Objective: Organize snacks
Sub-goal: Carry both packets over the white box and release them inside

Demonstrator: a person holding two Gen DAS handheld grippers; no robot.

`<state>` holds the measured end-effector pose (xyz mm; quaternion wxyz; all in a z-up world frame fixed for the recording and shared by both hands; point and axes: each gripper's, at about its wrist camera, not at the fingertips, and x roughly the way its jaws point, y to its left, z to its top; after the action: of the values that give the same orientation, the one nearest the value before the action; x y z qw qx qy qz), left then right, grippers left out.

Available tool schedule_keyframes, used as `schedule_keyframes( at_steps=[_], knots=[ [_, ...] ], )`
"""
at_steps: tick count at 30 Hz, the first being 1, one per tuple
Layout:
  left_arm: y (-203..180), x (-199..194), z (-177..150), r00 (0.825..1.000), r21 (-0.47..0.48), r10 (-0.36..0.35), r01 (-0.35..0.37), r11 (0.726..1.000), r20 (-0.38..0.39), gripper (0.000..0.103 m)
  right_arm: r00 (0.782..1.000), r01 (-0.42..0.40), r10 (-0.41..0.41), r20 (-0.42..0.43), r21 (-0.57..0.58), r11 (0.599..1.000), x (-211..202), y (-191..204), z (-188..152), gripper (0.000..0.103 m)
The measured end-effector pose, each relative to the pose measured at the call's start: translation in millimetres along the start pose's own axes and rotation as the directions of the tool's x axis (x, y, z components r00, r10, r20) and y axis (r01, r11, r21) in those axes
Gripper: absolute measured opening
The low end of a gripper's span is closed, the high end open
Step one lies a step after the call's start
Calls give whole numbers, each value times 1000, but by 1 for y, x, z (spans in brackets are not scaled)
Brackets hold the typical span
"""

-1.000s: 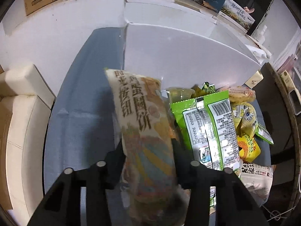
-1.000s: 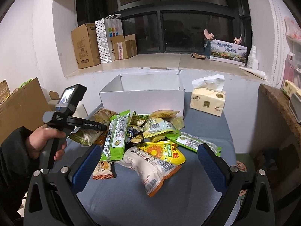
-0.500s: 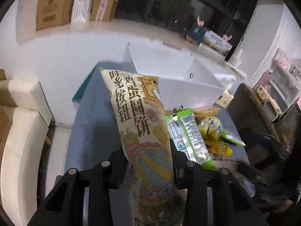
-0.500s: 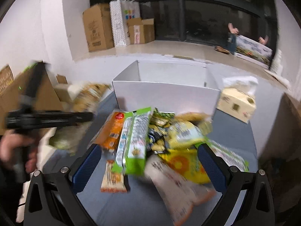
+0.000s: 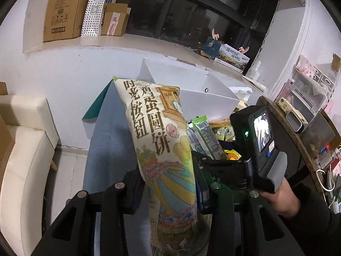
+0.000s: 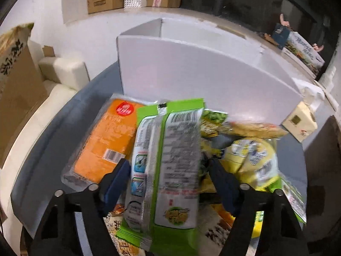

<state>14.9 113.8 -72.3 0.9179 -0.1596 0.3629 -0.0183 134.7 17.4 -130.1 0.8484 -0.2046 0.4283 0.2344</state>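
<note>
My left gripper [image 5: 168,183] is shut on a long cream biscuit bag [image 5: 157,136] with Chinese print and holds it up off the table. My right gripper [image 6: 168,175] has come down over the snack pile and its blue pads [image 6: 119,177] straddle a green and silver snack bag [image 6: 168,155]; the jaws are half closed, and contact is unclear. An orange pack [image 6: 106,136] lies to its left and yellow packs [image 6: 251,160] to its right. The open white box [image 6: 202,70] stands behind the pile. The right gripper body also shows in the left wrist view [image 5: 255,147].
The snacks lie on a blue-grey table [image 6: 42,153]. A tissue box [image 6: 300,121] sits right of the white box. A cream sofa [image 5: 21,166] stands to the left. Cardboard boxes [image 5: 64,10] sit on the window ledge. A dark wooden shelf [image 5: 298,132] lies at the right.
My left gripper lifted the biscuit bag higher and tilted up. My right gripper moved forward and down onto the pile and narrowed around the green bag.
</note>
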Motion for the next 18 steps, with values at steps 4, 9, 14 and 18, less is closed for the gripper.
schedule_keyframes(
  at_steps=[4,9,14,18],
  knots=[
    [-5,2,0,1000,28,-6,6,1000,2,42,999,-32,32,33,-3,999,-15,-1,-5,63],
    [-14,6,11,999,51,-35,35,998,10,42,986,-99,86,146,89,991,-62,-33,-11,63],
    [-33,18,49,995,90,-81,76,993,50,42,962,-132,87,258,163,978,-101,-79,3,63],
    [-53,39,96,993,159,-93,80,984,76,42,956,-123,57,287,218,968,-108,-117,34,64]
  ],
)
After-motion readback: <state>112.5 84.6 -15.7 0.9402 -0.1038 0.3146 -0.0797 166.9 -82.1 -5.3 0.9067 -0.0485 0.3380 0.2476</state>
